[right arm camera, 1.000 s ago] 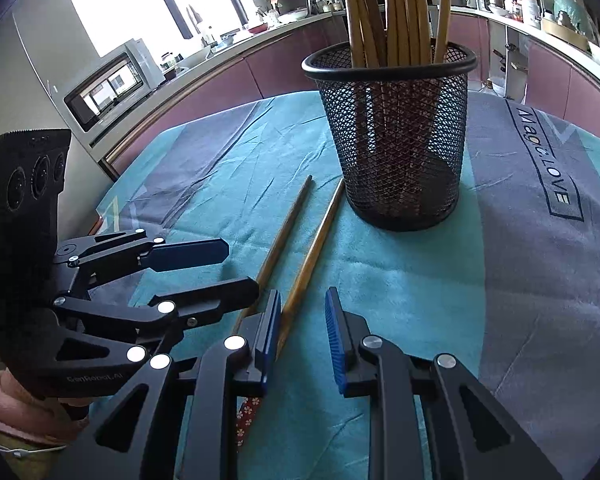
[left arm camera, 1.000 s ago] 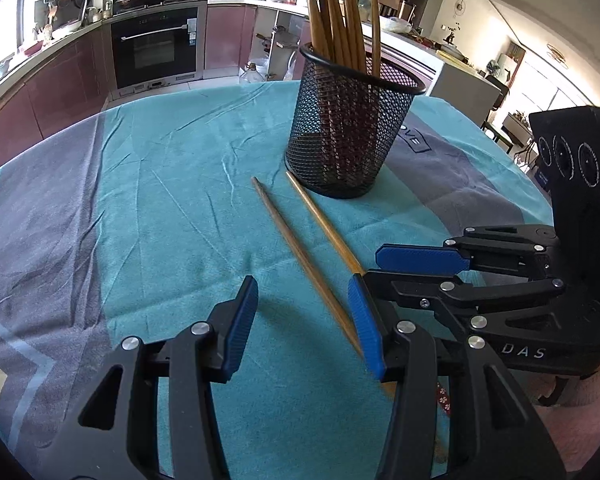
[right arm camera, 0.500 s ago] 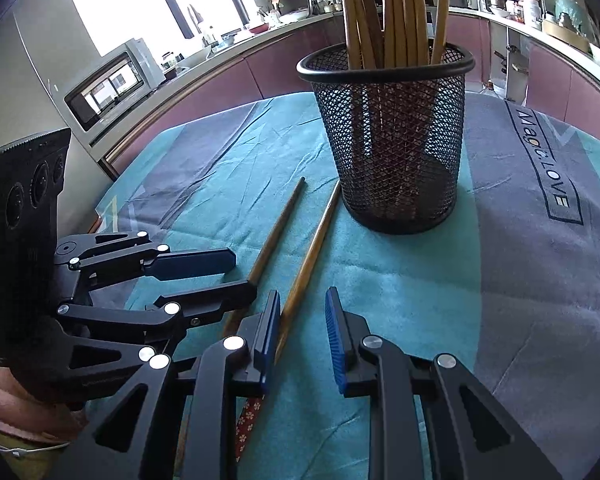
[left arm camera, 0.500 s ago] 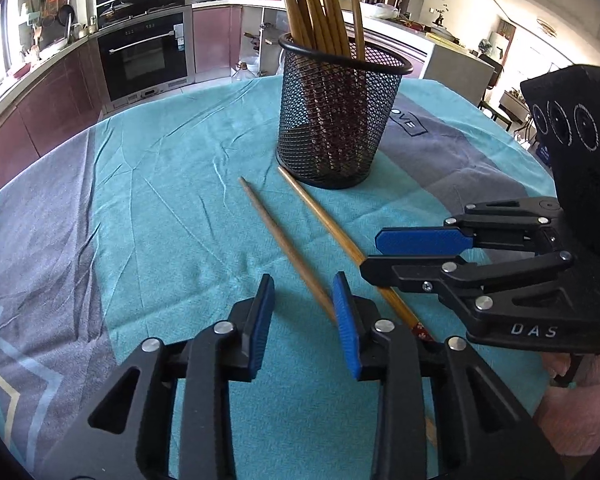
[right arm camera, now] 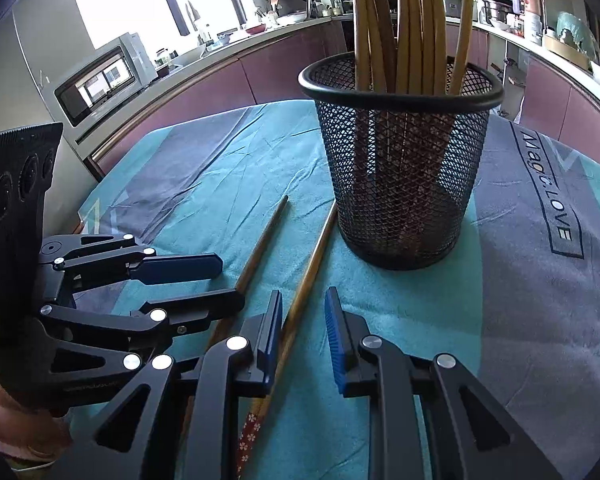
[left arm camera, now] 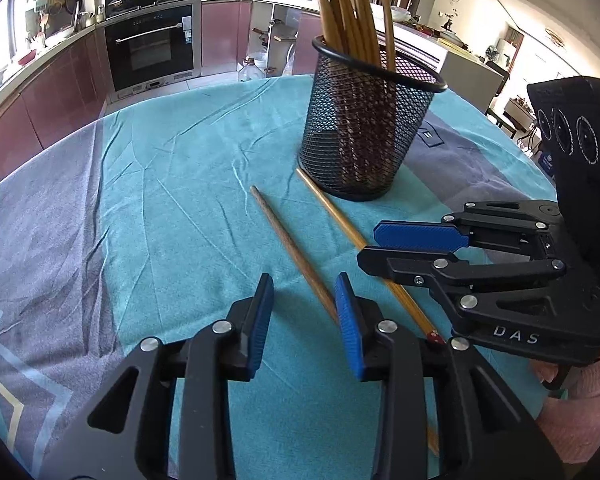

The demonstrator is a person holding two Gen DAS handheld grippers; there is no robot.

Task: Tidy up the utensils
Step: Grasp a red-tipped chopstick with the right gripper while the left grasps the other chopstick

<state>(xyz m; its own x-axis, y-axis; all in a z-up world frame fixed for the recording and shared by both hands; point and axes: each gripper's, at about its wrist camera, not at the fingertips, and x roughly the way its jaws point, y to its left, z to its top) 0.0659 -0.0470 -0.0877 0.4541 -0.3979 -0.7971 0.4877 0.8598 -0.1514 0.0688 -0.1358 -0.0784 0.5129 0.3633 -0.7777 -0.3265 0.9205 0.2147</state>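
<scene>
Two wooden chopsticks lie side by side on the teal cloth: a darker one [left arm camera: 288, 248] [right arm camera: 260, 248] and a lighter one [left arm camera: 340, 220] [right arm camera: 312, 264] with a red patterned end. A black mesh holder [left arm camera: 368, 136] [right arm camera: 400, 184] with several chopsticks stands just beyond their far tips. My left gripper [left arm camera: 304, 300] is open and low, its right finger against the darker chopstick. My right gripper [right arm camera: 302, 312] is open, the lighter chopstick lying between its fingers by the left pad. Each gripper shows in the other's view: right gripper [left arm camera: 400, 248], left gripper [right arm camera: 212, 280].
The round table's cloth [left arm camera: 160, 200] is teal with grey bands and creases. Kitchen cabinets and an oven [left arm camera: 152, 48] stand behind. A microwave [right arm camera: 100, 80] sits on the counter. The person's pink sleeve [left arm camera: 580, 408] is at the near right edge.
The left gripper narrowed its opening, then widened a little, and moved forward along the darker chopstick. The right gripper edged closer to the holder, still open over the lighter chopstick.
</scene>
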